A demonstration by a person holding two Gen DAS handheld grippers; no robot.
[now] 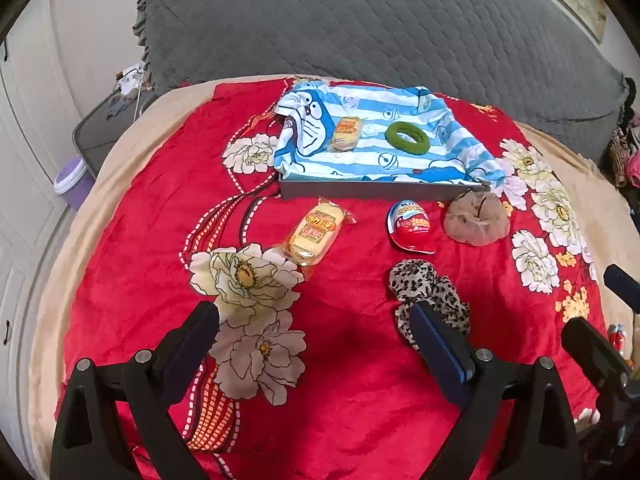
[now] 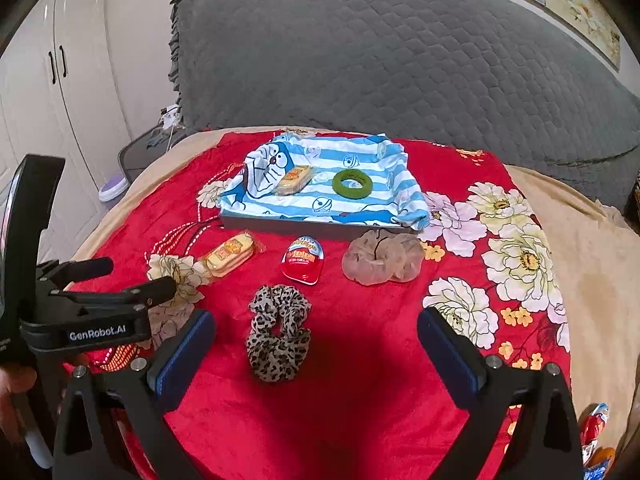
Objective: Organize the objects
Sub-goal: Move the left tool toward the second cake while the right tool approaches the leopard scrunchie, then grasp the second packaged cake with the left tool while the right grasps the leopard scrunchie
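A grey tray [image 1: 376,191] [image 2: 280,227] lined with a blue striped cartoon cloth holds a wrapped cake [image 1: 346,133] [image 2: 294,180] and a green ring [image 1: 407,138] [image 2: 352,183]. On the red blanket in front lie another wrapped cake [image 1: 314,236] [image 2: 229,257], a chocolate egg [image 1: 411,225] [image 2: 303,261], a beige scrunchie [image 1: 476,218] [image 2: 382,258] and a leopard scrunchie [image 1: 430,298] [image 2: 278,332]. My left gripper [image 1: 316,320] is open and empty, the leopard scrunchie beside its right finger. My right gripper [image 2: 316,328] is open and empty, the leopard scrunchie between its fingers and a little ahead.
The red flowered blanket [image 1: 340,380] [image 2: 340,420] lies on a beige bed with a grey quilted headboard [image 1: 380,20] [image 2: 400,60] behind. A white wardrobe [image 2: 60,80], a side table [image 1: 108,120] and a purple bin [image 1: 72,178] stand at the left. Snack wrappers [image 2: 596,432] lie at the right edge.
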